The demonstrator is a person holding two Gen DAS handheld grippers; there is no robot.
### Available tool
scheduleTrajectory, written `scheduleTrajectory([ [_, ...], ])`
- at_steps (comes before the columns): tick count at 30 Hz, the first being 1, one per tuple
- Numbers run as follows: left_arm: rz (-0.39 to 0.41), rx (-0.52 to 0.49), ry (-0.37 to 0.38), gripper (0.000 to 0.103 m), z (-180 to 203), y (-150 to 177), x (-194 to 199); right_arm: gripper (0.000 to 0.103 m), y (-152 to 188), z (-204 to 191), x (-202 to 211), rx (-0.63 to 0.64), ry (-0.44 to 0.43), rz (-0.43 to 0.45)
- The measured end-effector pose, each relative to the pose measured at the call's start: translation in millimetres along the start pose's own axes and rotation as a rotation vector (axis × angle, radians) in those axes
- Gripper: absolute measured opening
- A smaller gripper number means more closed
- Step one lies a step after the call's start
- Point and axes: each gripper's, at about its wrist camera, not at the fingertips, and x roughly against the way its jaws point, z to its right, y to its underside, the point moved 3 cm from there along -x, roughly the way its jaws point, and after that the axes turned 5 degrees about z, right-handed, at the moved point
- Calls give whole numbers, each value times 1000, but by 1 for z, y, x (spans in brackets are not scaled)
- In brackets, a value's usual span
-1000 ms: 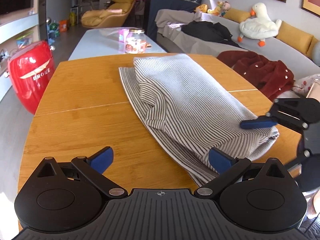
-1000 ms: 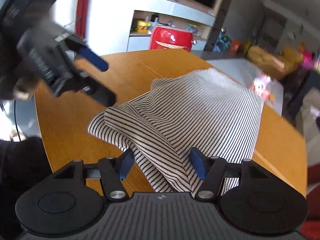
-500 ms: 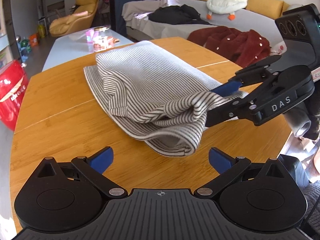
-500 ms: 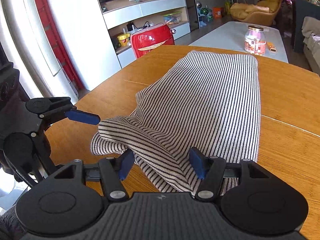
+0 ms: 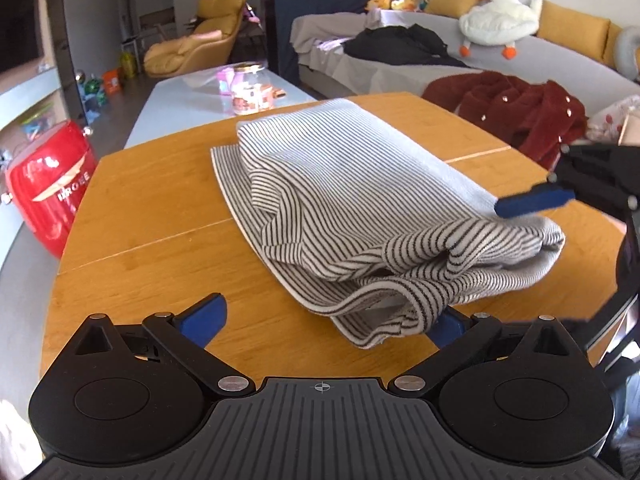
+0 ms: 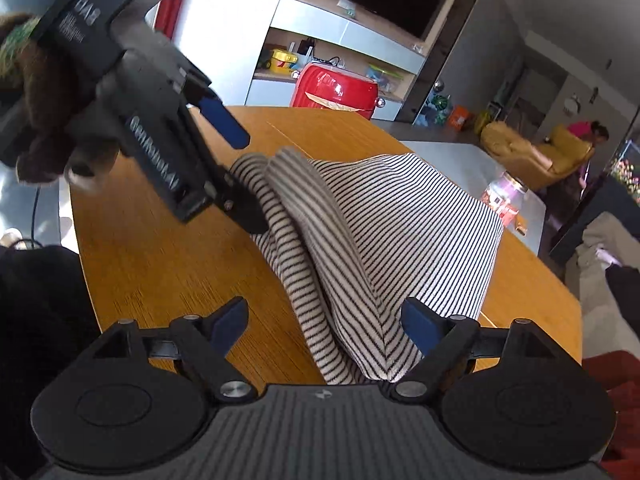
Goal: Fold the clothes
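Since half a second ago my right gripper [image 6: 324, 324] has let its jaws spread: they were close about the bunched end of the striped shirt [image 5: 352, 200], and now they stand wide, with that bunch lying loosely between them rather than pinched. My left gripper [image 5: 324, 320] has pushed in too, so the near hem that lay clear of it now droops over its right finger pad; its jaws are also spread, gripping nothing.

What the next move turns on, as I read it: the shirt lies on the wooden table [image 5: 152, 216] with its long axis running away from the left gripper toward the far edge, and the thick, rumpled end points back at me. Both tools sit at that near end, the left at the hem corner, the right on the outer side, its blue pad [image 5: 532, 204] resting on top of the roll in the left view. The left looks nearer to the loose hem, so I'd judge it better placed to take it.

The shirt is a grey-and-black pinstriped knit, folded lengthwise into a long band, smooth at the far end, bulging and layered at the near end, with a pale hem edge showing underneath.
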Motion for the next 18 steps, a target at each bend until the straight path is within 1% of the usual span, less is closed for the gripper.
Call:
scheduleTrajectory([
  [2, 5, 30, -3, 103, -4, -4, -3, 88, 4, -6, 0, 68, 35, 17],
  [4, -6, 61, 10, 103, -6, -6, -8, 88, 7, -12, 1, 137, 70, 34],
  [5, -11, 77, 17, 103, -8, -7, -10, 87, 6, -10, -3, 146, 94, 37],
  [6, -12, 90, 21, 103, -9, -7, -12, 73, 5, -8, -9, 159, 109, 35],
  [7, -11, 101, 25, 103, -10, -8, -13, 58, 3, -5, -12, 147, 88, 24],
  [8, -10, 111, 22, 103, -11, -8, -13, 47, 0, -3, -15, 134, 63, 12],
  [9, -8, 119, 18, 103, -12, -9, -12, 37, -4, -1, -17, 120, 66, -1],
  [11, 12, 136, 35, 103, -17, -9, -3, 32, -10, 2, -17, 131, 83, -8],
  [13, 37, 158, 61, 103, -24, -10, 8, 29, -14, 5, -16, 122, 76, -25],
  [16, 73, 187, 49, 103, -39, -14, 22, 26, -15, 4, -13, 129, 67, -51],
  [18, 102, 192, 22, 103, -48, -19, 30, 25, -17, -2, -7, 150, 44, -72],
])
